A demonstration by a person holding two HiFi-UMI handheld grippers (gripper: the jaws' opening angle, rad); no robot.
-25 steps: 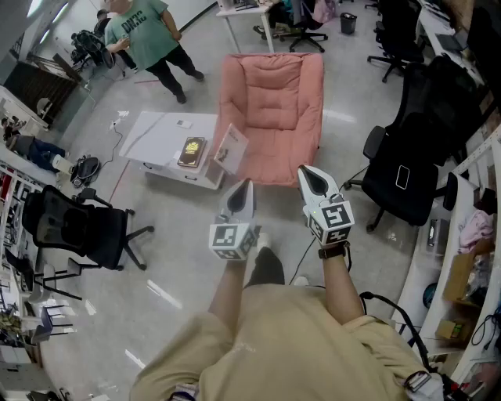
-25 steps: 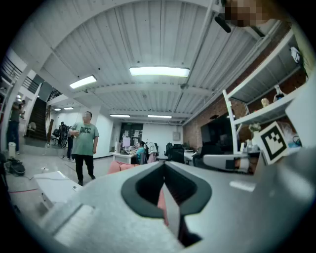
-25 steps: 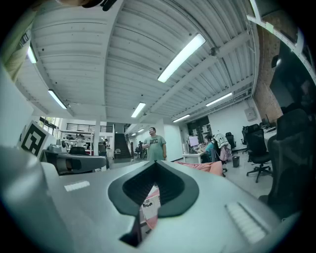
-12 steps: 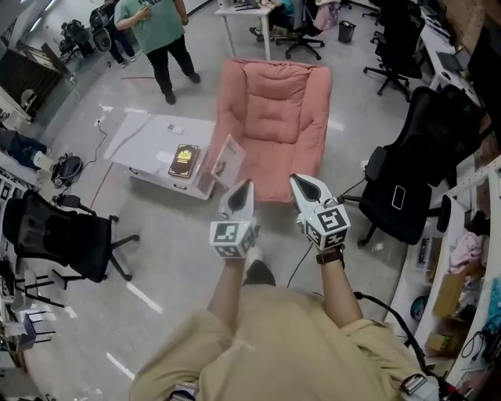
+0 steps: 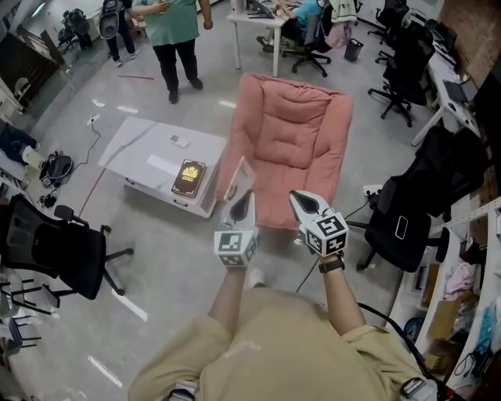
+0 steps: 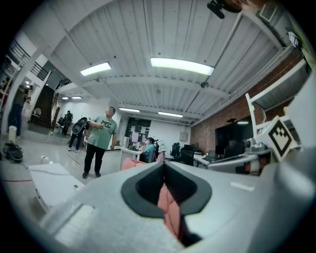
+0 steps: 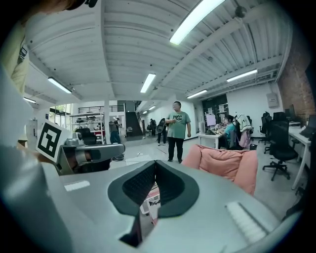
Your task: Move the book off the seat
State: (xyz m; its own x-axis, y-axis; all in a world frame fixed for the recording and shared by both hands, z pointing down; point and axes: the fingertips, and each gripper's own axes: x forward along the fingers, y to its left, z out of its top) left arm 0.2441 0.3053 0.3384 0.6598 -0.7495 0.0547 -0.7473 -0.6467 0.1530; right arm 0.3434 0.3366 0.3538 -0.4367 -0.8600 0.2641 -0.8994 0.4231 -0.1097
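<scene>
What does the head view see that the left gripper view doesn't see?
Only the head view shows the dark book lying on the white table and the pale book propped at the pink chair's front edge. Only the left gripper view shows the long ceiling lights. Both show the person in the green shirt, the white table and the pink chair.

A tan short-sleeved shirt (image 5: 282, 345) and a dark wristwatch (image 5: 332, 265) are worn; the grey left gripper (image 5: 247, 194) and right gripper (image 5: 293, 195) are black-padded.

Left gripper (image 5: 246, 196) and right gripper (image 5: 300, 197) held forward (fingers (image 6: 143, 190) closed)
</scene>
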